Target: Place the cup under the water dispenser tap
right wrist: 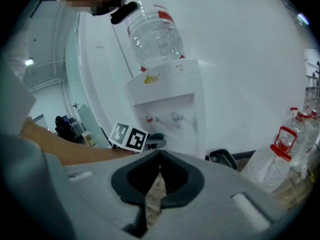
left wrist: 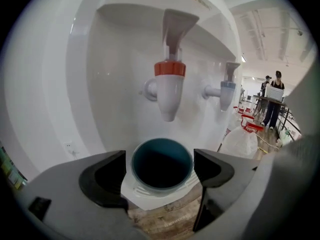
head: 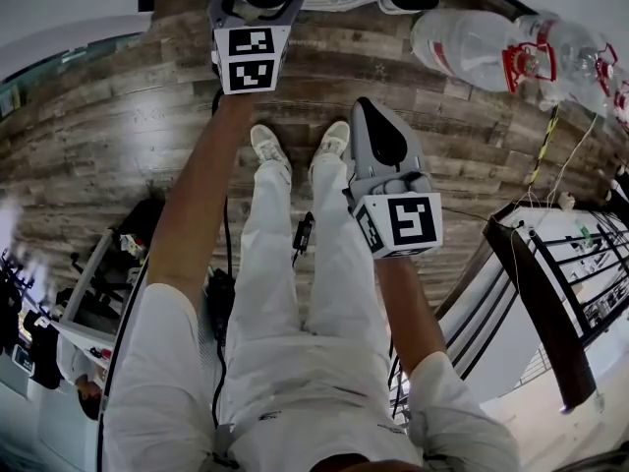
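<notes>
Close up, the left gripper view showed the teal cup [left wrist: 162, 166] standing on the white drip tray [left wrist: 145, 200] directly below the red tap [left wrist: 169, 91]. The left tool [left wrist: 160, 159] had its jaws spread wide on either side of the cup. From farther back, the right gripper view took in the whole water dispenser [right wrist: 165, 99] and its bottle [right wrist: 152, 34]. The right tool [right wrist: 159, 166] had its jaws together on nothing.

The left arm [head: 201, 200] stretches well forward, the left claw [left wrist: 161, 170] with jaws spread wide, while the right arm [head: 405, 303] holds the right claw [right wrist: 159, 156] nearer, jaws pressed together.
</notes>
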{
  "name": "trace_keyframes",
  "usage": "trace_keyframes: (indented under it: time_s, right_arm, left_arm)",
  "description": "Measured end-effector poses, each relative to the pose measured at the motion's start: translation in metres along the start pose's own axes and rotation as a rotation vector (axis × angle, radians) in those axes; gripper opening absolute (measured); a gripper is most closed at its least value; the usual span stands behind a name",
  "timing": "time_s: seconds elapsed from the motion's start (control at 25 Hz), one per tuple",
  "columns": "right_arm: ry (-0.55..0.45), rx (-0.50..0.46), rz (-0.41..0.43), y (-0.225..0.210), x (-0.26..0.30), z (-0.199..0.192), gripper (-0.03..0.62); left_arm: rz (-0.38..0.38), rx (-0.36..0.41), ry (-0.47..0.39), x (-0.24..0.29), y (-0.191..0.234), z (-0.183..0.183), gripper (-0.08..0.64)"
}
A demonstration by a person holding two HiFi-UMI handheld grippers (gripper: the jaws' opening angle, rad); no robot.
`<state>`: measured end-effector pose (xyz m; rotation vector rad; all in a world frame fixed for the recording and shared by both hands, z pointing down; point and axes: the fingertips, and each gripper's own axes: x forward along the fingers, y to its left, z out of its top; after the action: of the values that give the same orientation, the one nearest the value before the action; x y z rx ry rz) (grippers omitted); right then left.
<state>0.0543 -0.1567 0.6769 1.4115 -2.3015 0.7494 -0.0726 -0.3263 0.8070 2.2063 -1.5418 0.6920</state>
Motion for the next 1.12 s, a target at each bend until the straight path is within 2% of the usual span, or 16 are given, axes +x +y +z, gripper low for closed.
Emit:
trace_keyframes:
  time_s: [0.48,0.8,1.12]
  right_arm:
    - [-0.036,-0.007,-0.016,0.009,-0.024,0.02,-0.002]
    - [-0.076,-0.012,-0.036,0.02,-0.054,0.051,-0.002]
    - [-0.121,-0.034,-0.031,0.05,-0.093,0.091,-0.002]
  left_arm:
    - [-0.017,-0.037,-0.036,-0.044,-0.007,0.023,0.417]
    - [-0.033,-0.133,-0.101,-0.111,-0.016,0.062,0.398]
    - [-0.029,-0.178,-0.159,-0.186,-0.024,0.116,0.356]
